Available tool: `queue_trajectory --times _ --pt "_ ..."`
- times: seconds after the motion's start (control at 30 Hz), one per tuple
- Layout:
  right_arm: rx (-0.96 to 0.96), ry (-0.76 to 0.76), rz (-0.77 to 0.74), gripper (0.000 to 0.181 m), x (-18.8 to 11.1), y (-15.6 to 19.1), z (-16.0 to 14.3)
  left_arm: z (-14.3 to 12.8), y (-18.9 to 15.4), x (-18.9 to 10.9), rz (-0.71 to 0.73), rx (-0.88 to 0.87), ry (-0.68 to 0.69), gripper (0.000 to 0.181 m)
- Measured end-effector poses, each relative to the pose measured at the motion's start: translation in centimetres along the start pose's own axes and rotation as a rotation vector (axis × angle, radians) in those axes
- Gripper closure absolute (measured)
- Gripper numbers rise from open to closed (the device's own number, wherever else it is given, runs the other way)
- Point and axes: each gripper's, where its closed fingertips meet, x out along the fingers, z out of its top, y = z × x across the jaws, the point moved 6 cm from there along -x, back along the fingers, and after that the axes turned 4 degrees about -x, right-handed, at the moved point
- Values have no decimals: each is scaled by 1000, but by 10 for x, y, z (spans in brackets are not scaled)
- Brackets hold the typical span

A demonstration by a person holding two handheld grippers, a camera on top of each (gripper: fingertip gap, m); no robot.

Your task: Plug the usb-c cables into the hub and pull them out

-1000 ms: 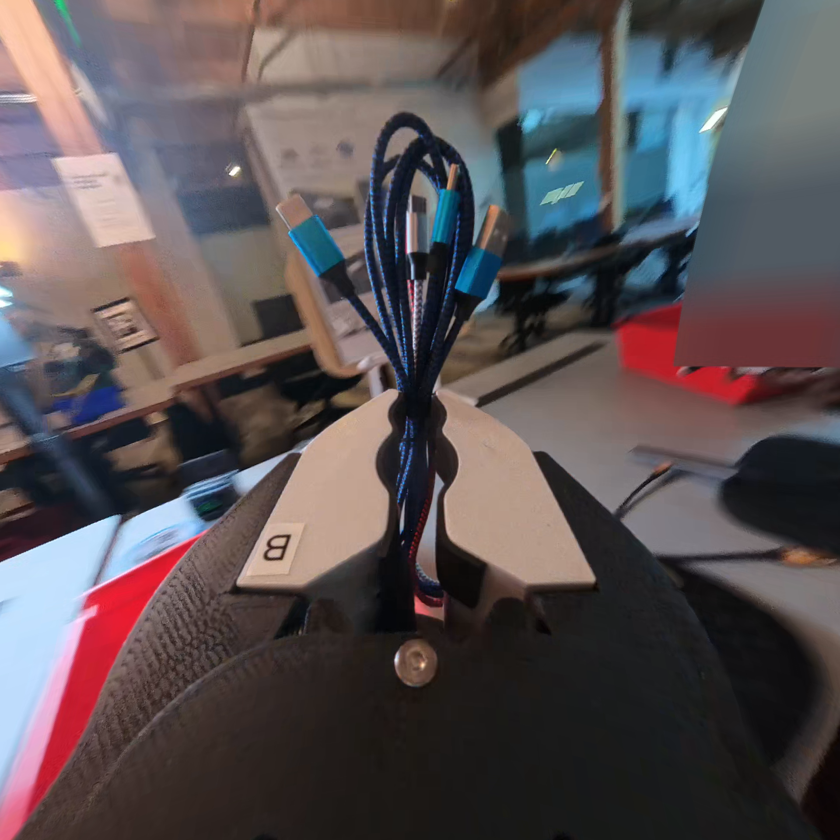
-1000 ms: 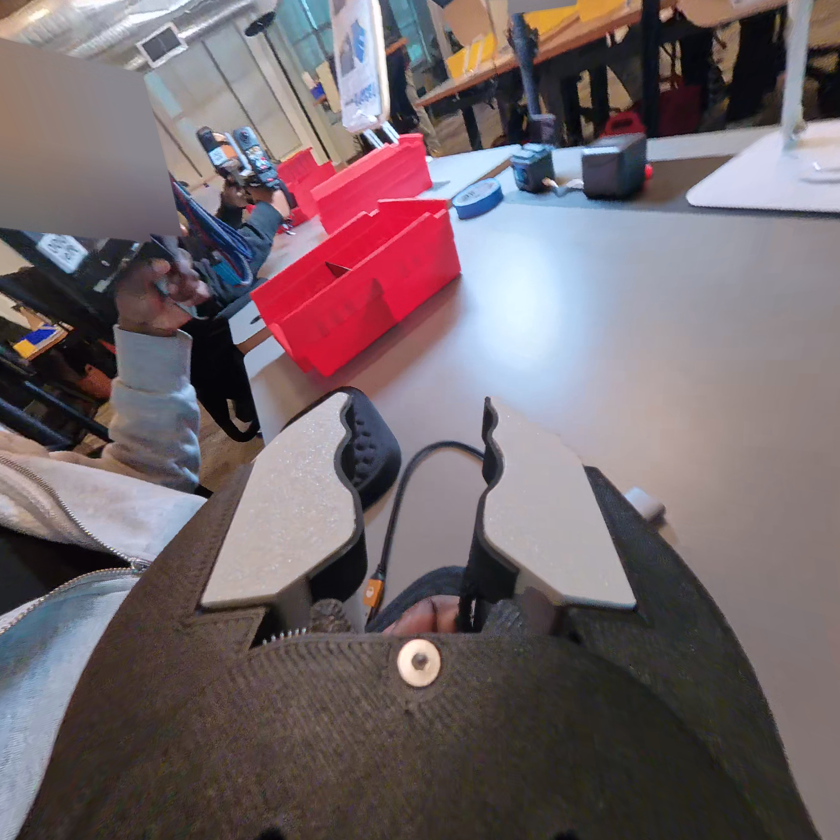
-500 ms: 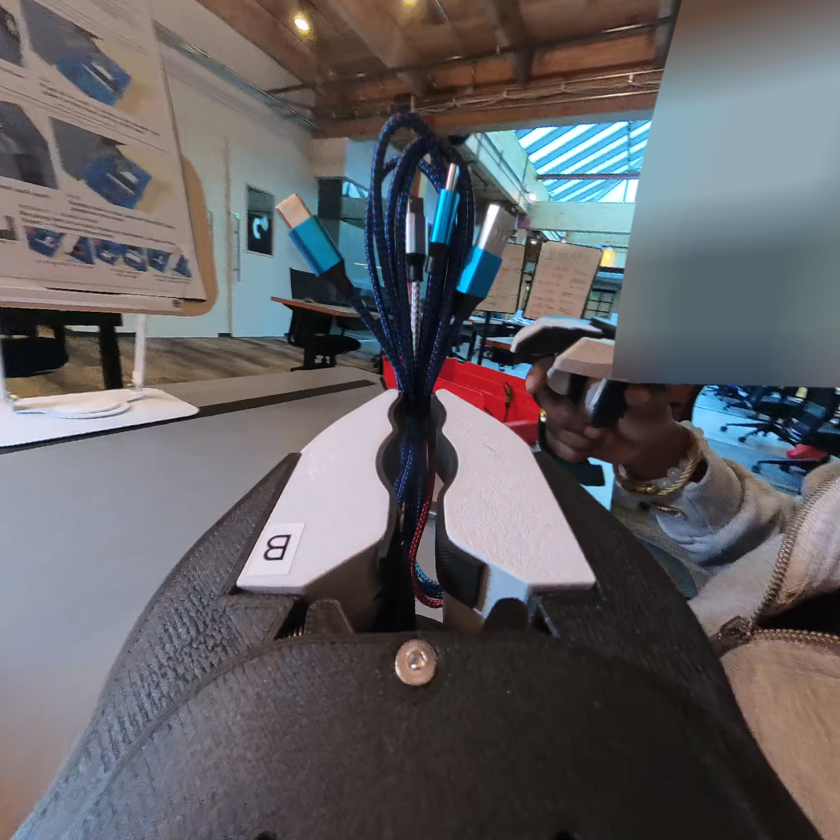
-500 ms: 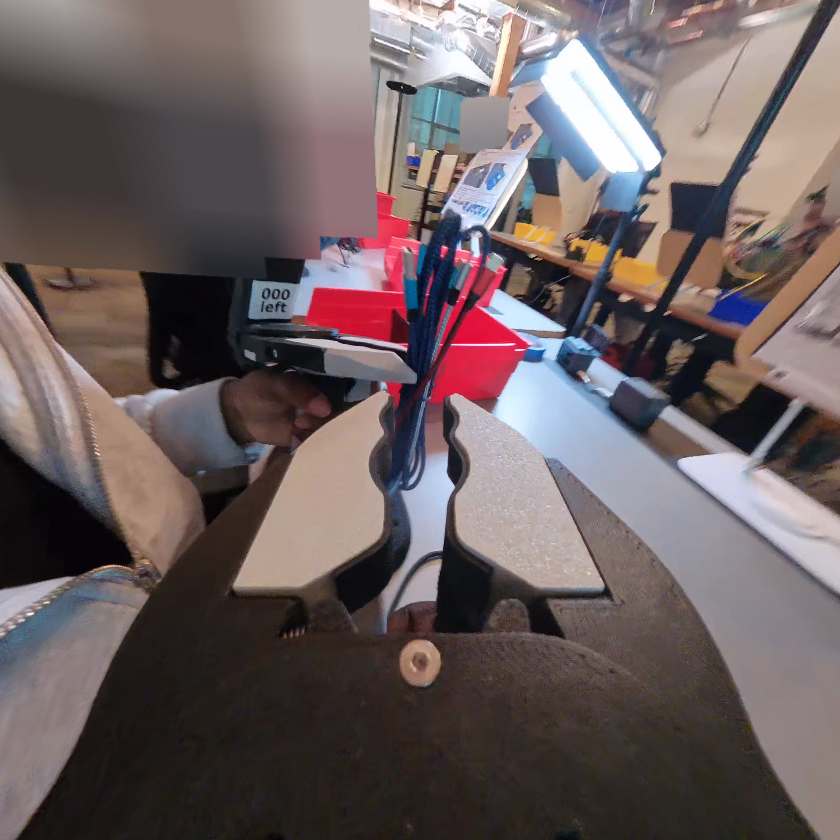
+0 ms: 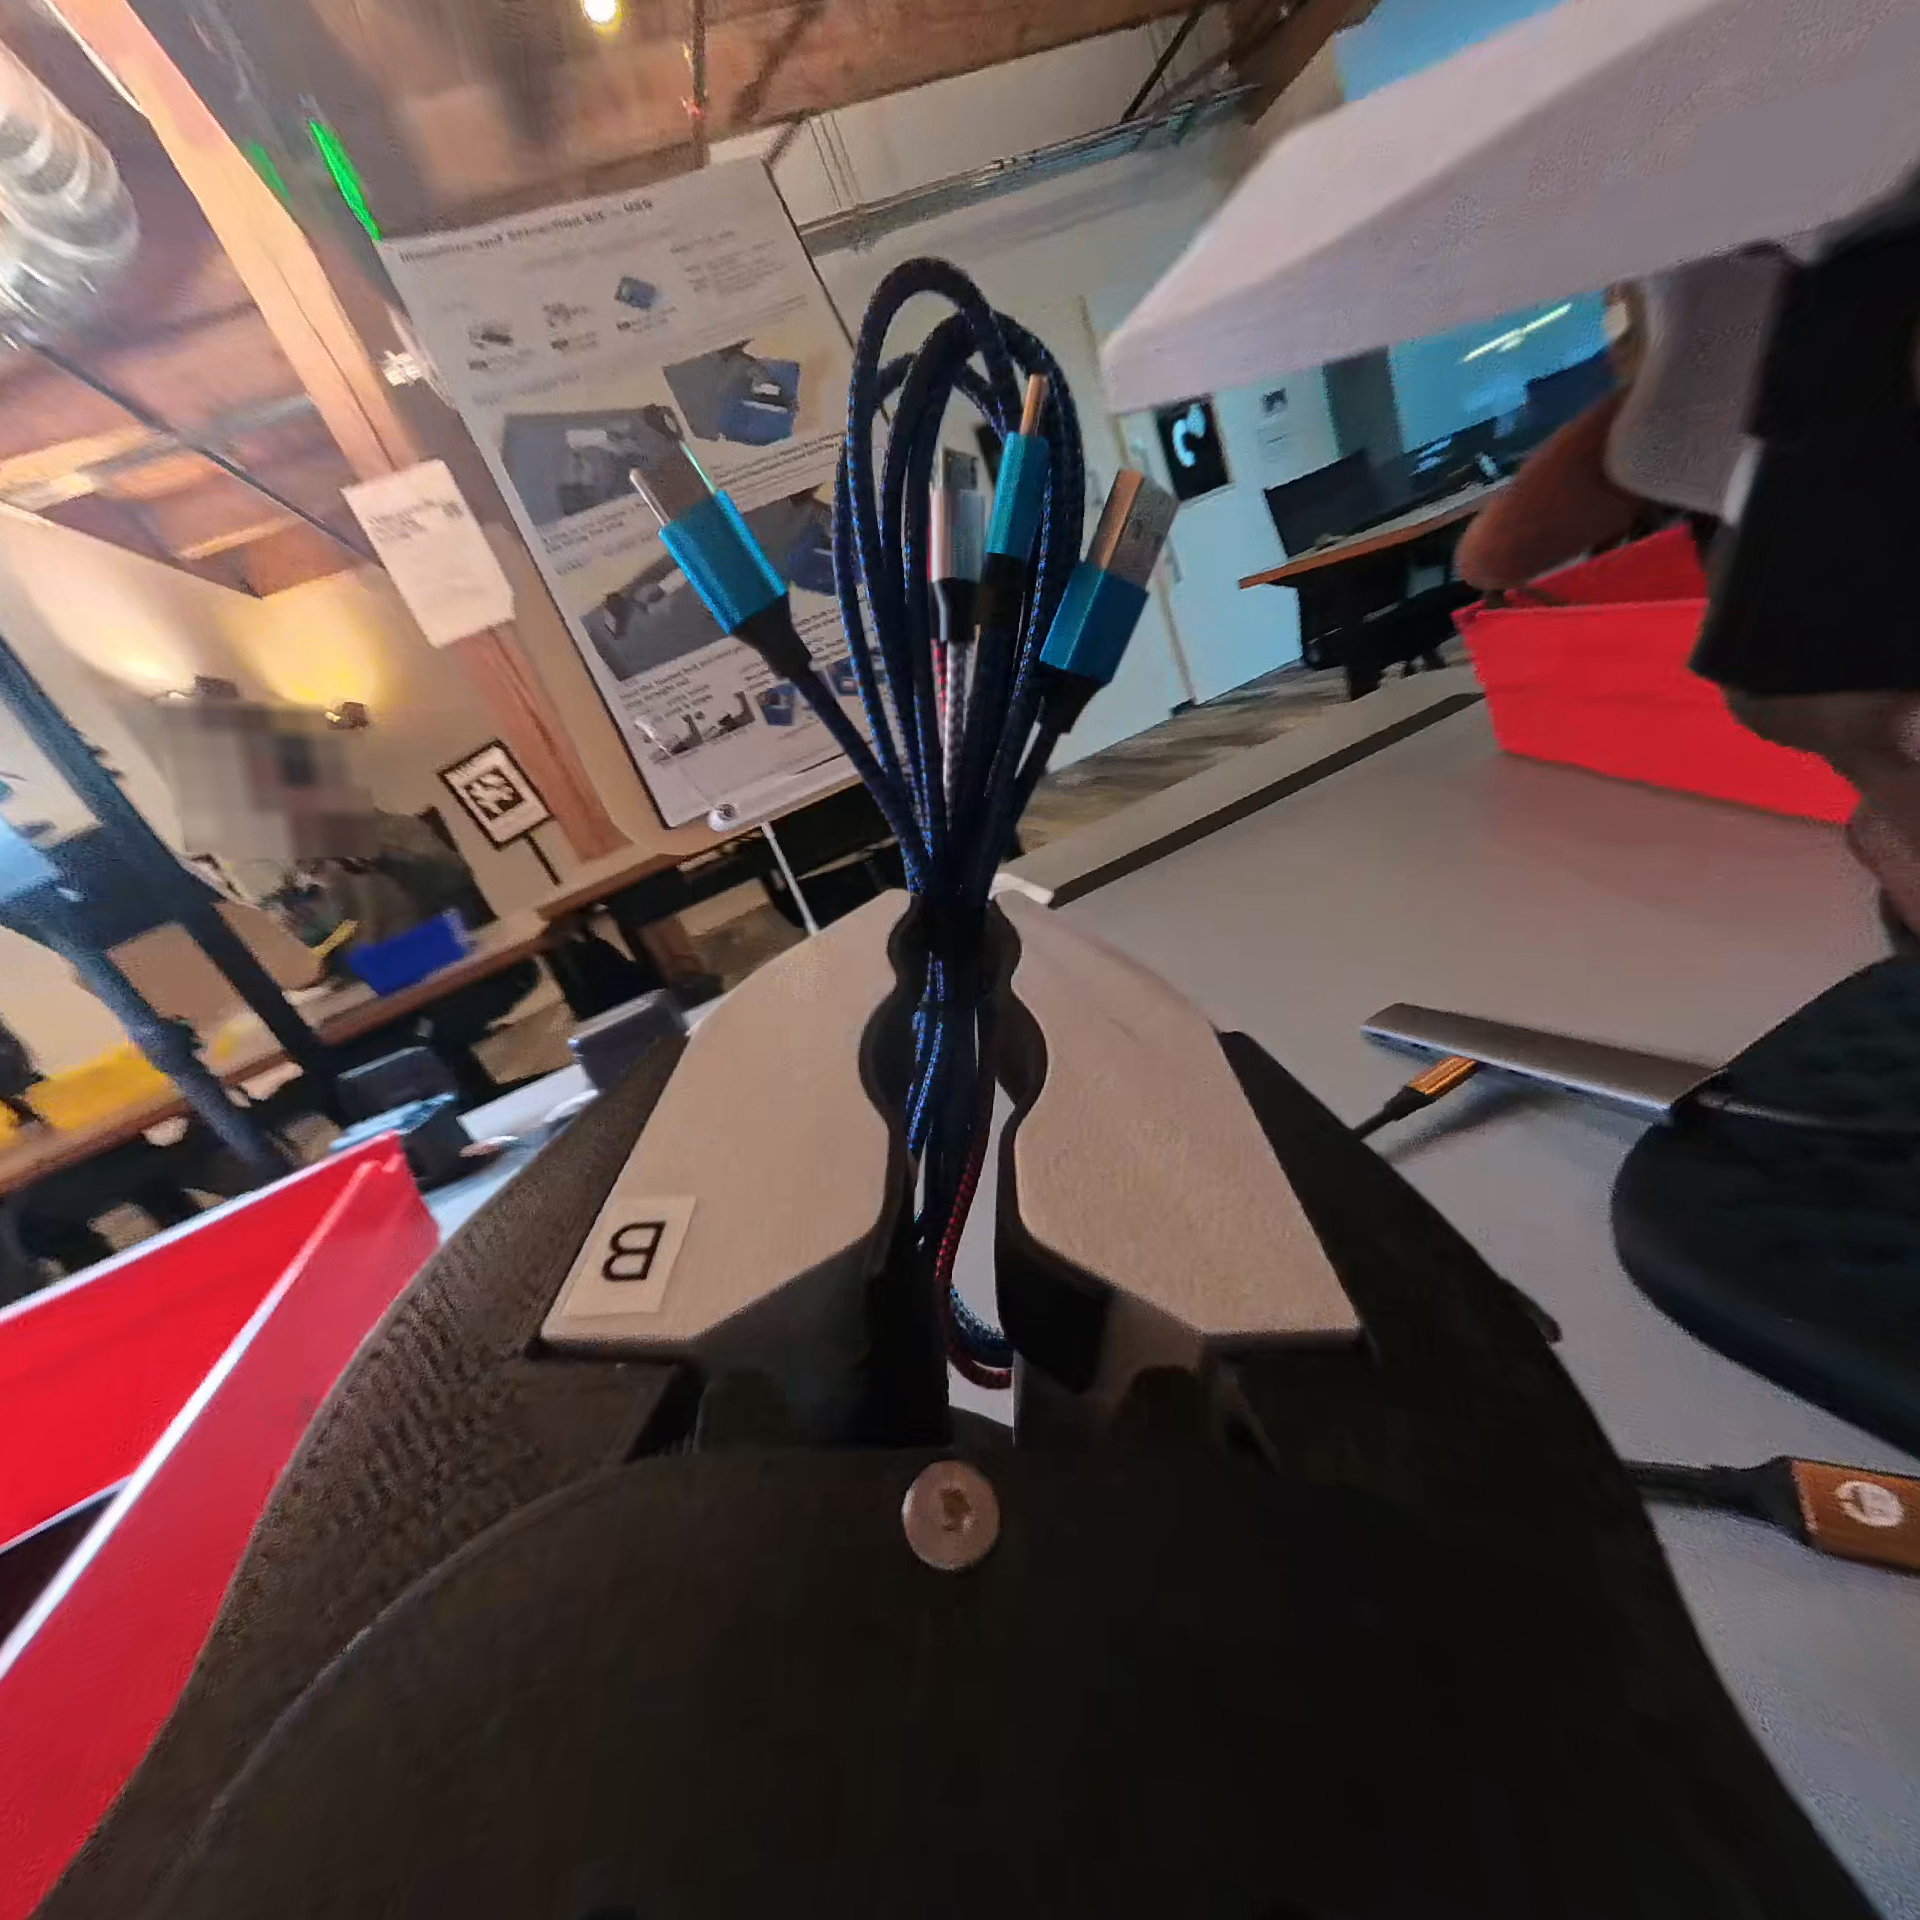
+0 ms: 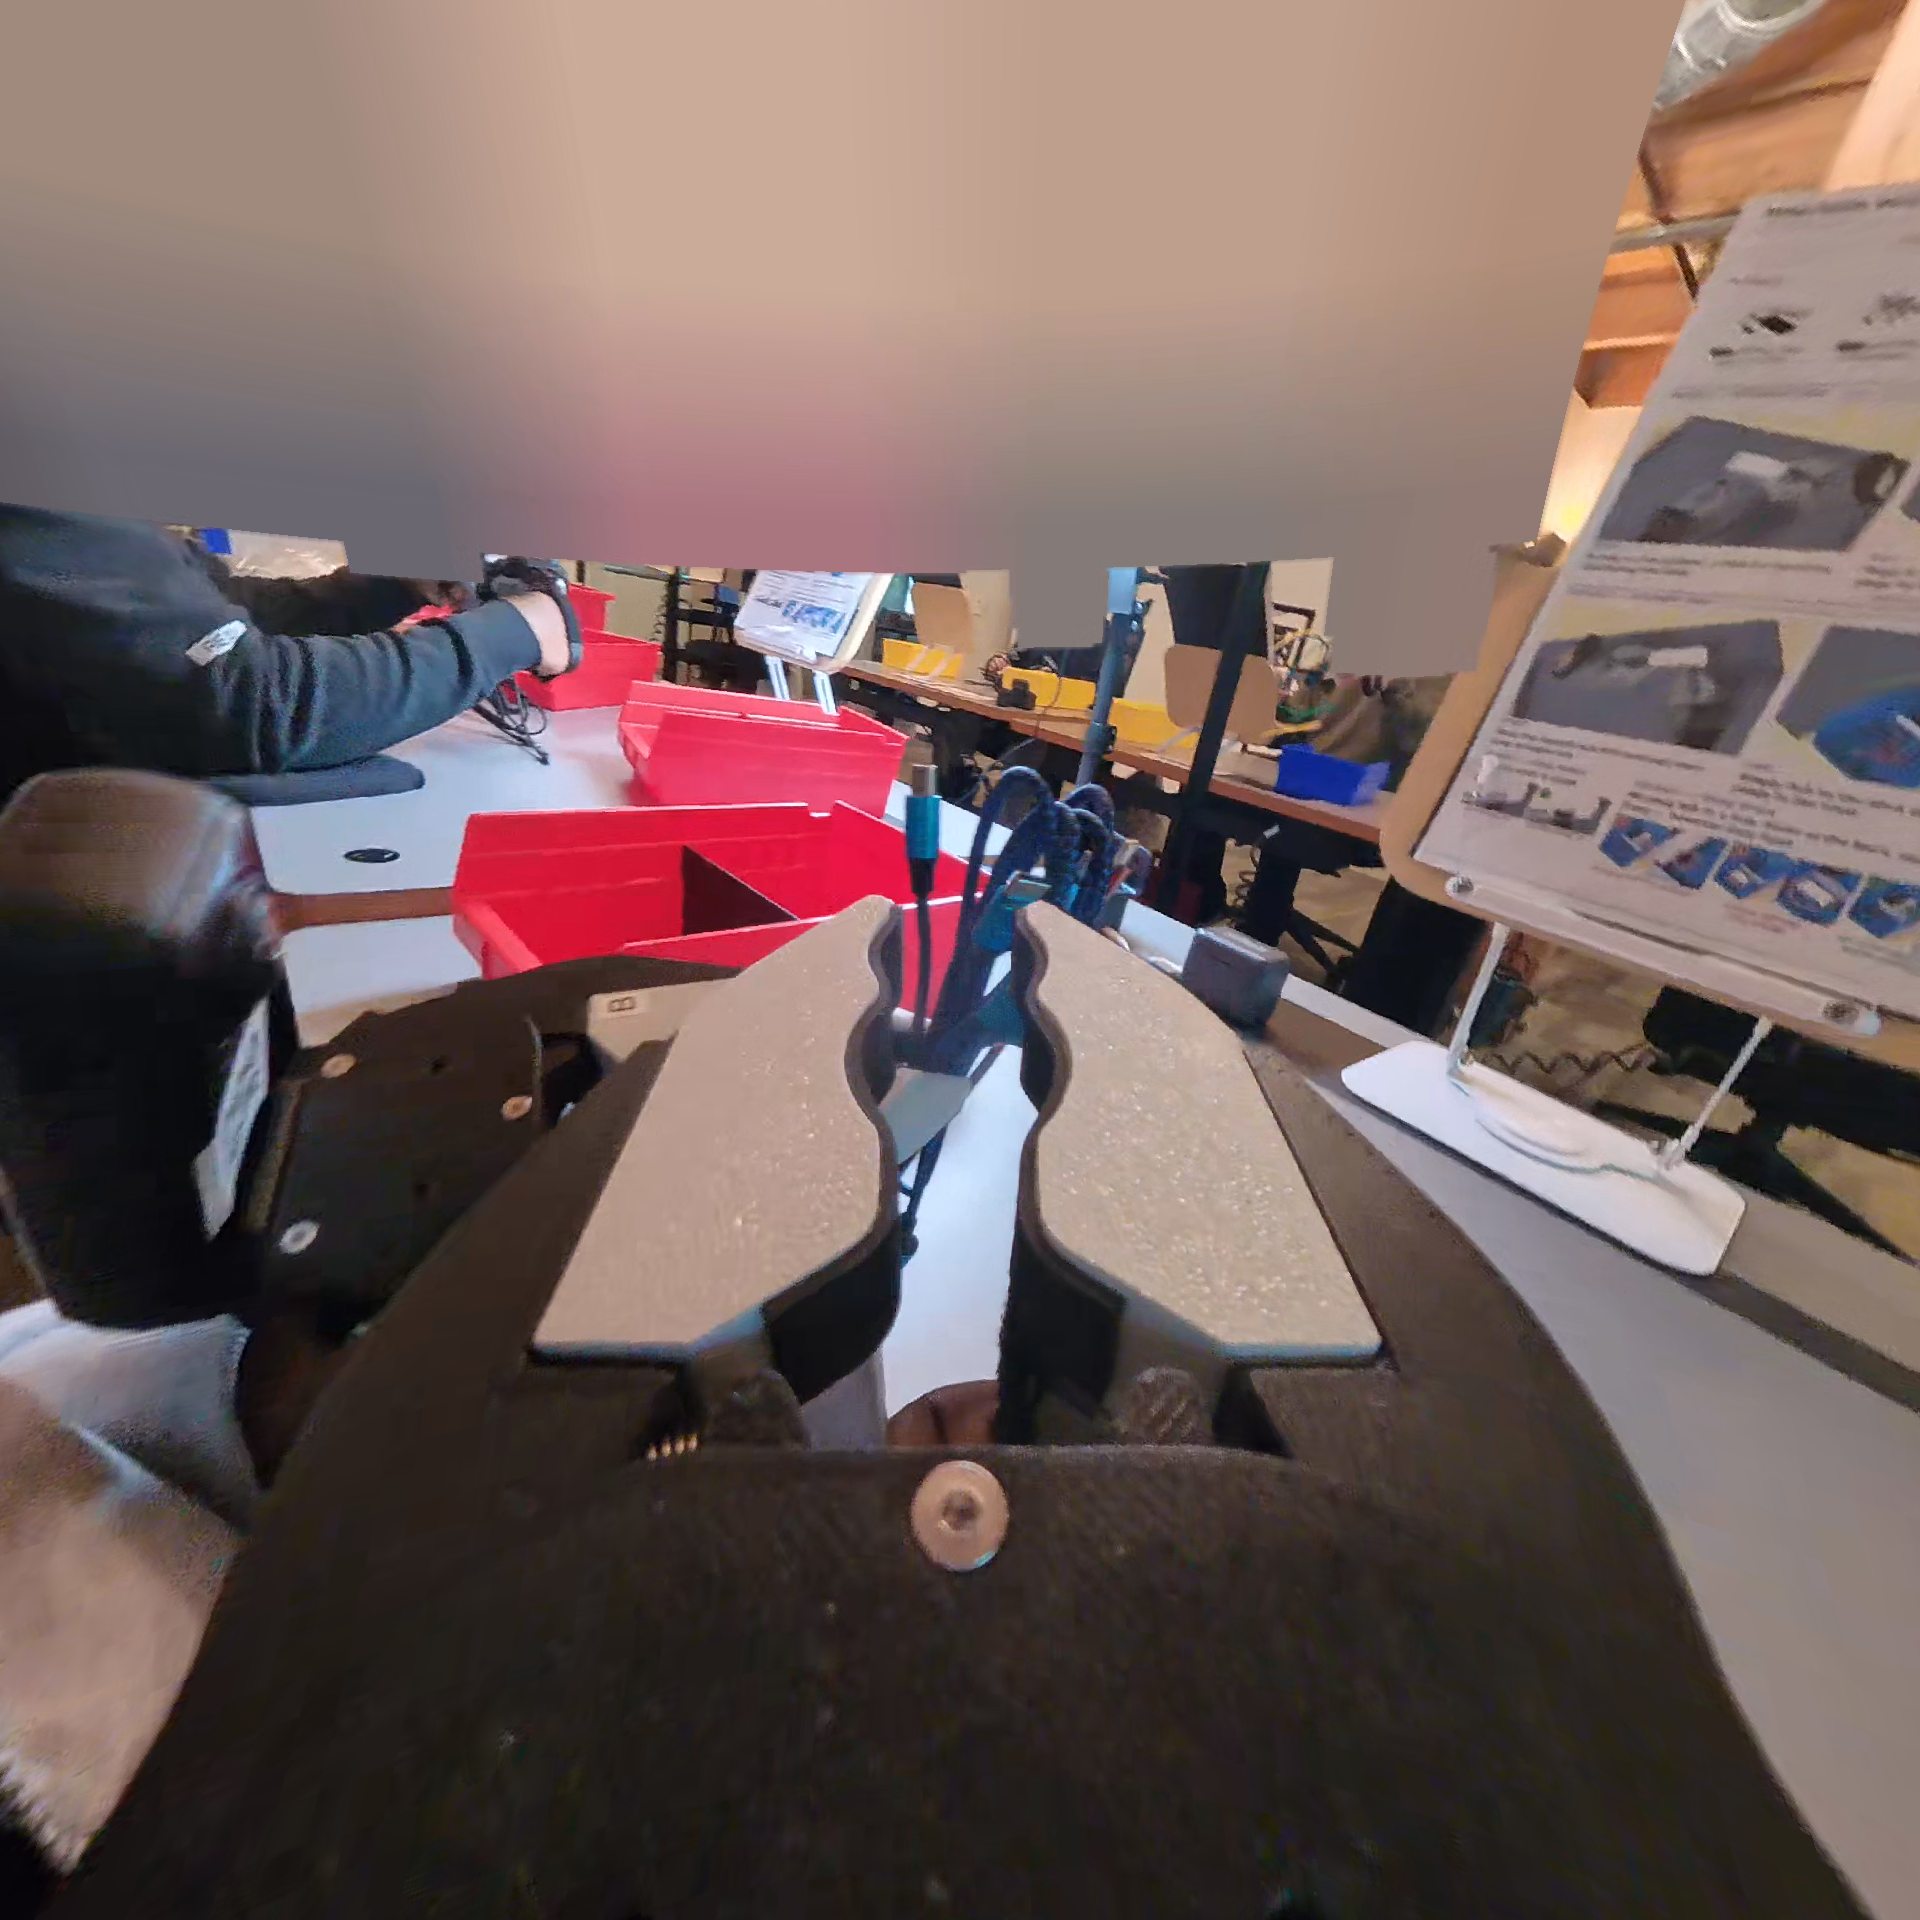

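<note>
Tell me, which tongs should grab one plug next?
Probably the right tongs: they are open, empty and pointing at the cable bundle. The left tongs are shut on it.

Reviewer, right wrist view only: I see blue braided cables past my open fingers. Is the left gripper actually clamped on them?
Observer: Yes. The left wrist view shows the left gripper shut on the cable bundle, plugs pointing up.
Operator: I can't find the hub.
Observer: A grey hub lies flat on the table, to that gripper's right, with an orange-tipped cable at its near end.
</note>
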Motion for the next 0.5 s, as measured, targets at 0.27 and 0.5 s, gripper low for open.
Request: queue_trajectory --times 0.27,0.5 --pt "113 75 -66 163 4 -16 -17 -2 -6 -2 165 364 -37 171" --pt "47 112 -88 164 6 -16 -23 -9 -7 1 219 535 5 172"
